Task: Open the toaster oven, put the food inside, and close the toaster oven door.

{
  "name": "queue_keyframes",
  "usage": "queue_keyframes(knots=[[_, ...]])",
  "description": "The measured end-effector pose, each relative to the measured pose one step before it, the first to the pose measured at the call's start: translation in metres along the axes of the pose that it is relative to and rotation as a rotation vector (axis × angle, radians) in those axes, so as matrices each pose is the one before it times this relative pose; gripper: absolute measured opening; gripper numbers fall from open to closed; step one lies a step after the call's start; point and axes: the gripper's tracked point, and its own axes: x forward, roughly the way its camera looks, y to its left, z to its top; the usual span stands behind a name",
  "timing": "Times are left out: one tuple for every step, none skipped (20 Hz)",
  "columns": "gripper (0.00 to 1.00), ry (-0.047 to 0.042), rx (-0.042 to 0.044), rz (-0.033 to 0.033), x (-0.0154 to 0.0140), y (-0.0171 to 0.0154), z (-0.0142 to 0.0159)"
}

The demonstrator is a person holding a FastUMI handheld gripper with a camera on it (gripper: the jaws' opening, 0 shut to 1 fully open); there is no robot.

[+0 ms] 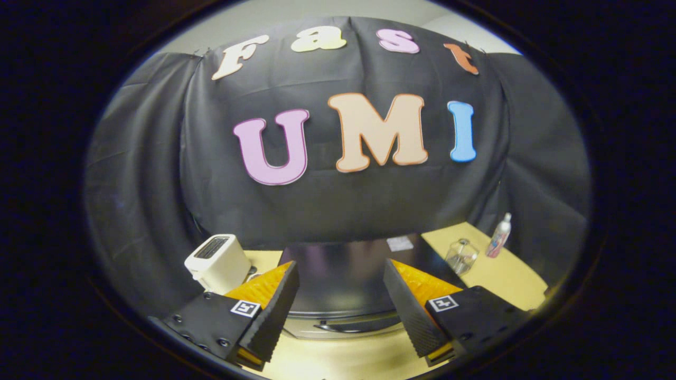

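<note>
White slot toaster (216, 262), lower left, on the yellow table (507, 274). Clear glass jar (461, 256), right of centre, on the same table. White spray bottle with pink label (499, 236), upright, right, near the jar.

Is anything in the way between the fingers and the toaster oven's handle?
Nothing visible is. The hand-held gripper is open above the toaster oven, and the door handle lies between its fingers. The white toaster and glass jar stand off to the sides.
</note>
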Motion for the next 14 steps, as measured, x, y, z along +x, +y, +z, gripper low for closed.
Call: queue_keyframes(knots=[[0.99,-0.00572,-0.01813,-0.00287,-0.00061,-0.00585,0.00942],[0.99,-0.00076,-0.01543,-0.00634,-0.00262,-0.00656,0.00733],[0.99,0.00138,-0.0157,-0.00287,-0.00177,-0.00608,0.00639],[0.99,0.01639,-0.01515,-0.00337,-0.00336,-0.00577,0.00332],[0.99,0.01145,-0.01429,-0.0083,-0.00358,-0.00736,0.00271],[0.99,0.0086,-0.01032,-0.00859,-0.00403,-0.00752,0.00441],[1.0,0.00839,-0.00543,-0.00322,-0.00341,-0.00663,0.00288],[1.0,0.00269,-0.0005,0.00231,-0.00368,-0.00567,0.00328],[1.0,0.00138,0.00105,0.00242,-0.00383,-0.00593,0.00356],[1.0,-0.00265,0.00034,-0.00079,-0.00339,-0.00727,0.00277],[1.0,-0.00306,0.00001,-0.00315,-0.00414,-0.00794,0.0013],[1.0,0.00272,-0.00409,-0.00368,-0.00394,-0.00735,-0.0003],[1.0,-0.00135,-0.00472,-0.0056,-0.00422,-0.00795,-0.00123],[1.0,-0.00098,-0.00128,-0.00042,-0.0038,-0.00638,-0.00006]])
